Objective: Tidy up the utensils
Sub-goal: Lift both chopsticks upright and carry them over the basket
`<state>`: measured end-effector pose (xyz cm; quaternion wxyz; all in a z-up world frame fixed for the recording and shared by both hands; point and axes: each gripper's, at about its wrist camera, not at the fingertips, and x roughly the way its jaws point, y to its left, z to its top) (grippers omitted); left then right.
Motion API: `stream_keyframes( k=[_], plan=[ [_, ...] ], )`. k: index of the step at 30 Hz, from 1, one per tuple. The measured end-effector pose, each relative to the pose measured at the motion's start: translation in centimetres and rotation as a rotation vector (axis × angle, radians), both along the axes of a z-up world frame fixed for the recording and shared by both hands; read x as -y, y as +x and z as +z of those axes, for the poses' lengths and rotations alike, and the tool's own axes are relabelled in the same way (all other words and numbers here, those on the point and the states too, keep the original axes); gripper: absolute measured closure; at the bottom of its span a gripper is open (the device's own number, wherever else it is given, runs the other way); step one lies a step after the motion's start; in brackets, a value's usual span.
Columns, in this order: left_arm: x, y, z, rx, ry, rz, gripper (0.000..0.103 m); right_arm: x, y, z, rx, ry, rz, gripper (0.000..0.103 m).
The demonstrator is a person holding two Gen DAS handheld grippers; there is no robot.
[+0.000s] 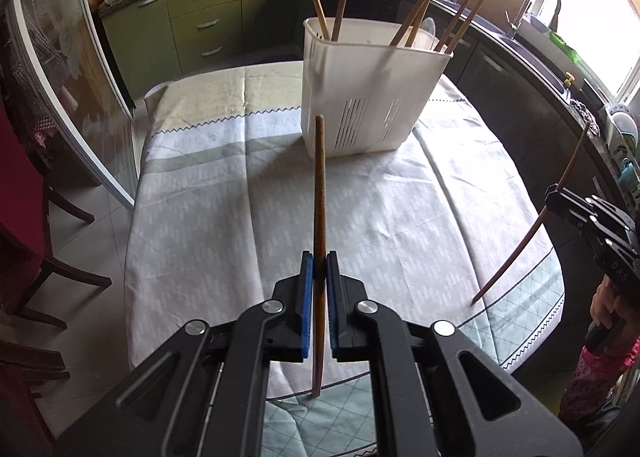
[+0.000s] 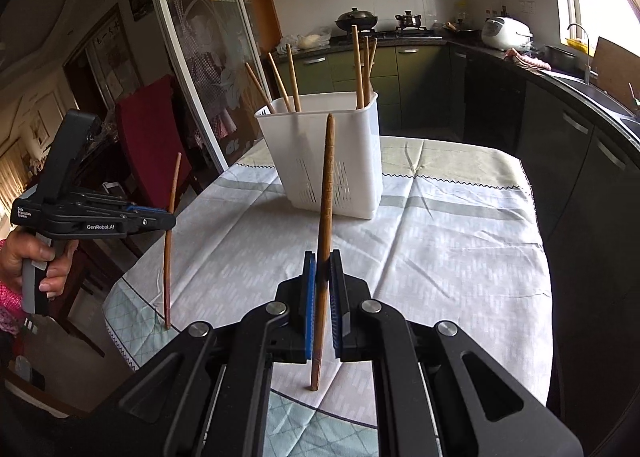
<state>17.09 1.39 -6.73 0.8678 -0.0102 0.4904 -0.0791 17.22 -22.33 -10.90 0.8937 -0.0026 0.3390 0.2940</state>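
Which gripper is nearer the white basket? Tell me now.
Left, but only narrowly, it seems. The white basket looms larger ahead of the left gripper, slightly to its right. The right gripper sits similarly back, with the basket ahead and to its left.

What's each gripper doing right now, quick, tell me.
Left gripper: closed on a chopstick, held upright.
Right gripper: closed on another chopstick, also upright.

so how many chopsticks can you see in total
8: six chopsticks stand in the white basket; one is clamped in the left gripper, one in the right gripper. Shorter ones could be hidden inside the basket.
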Motion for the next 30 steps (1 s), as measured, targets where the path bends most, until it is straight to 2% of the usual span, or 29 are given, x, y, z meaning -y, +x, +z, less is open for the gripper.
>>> stream_keyframes(
  k=[6, 13, 26, 30],
  plan=[
    [0.2, -0.8, 1.8, 0.061, -0.001, -0.009, 0.097, -0.2, -1.1, -0.2, 0.008, -0.003, 0.002, 0.096],
    [0.4, -1.2, 1.5, 0.067, 0.003, -0.02, 0.097, -0.6, -1.1, -0.2, 0.012, -0.016, 0.01, 0.096],
    [1.0, -1.9, 2.8, 0.106, 0.008, -0.047, 0.097, -0.9, -0.8, -0.1, 0.014, -0.019, 0.014, 0.096],
    [1.1, -1.8, 3.5, 0.116, 0.002, -0.054, 0.097, -1.1, -0.6, 0.8, 0.026, -0.004, 0.015, 0.096]
  ],
)
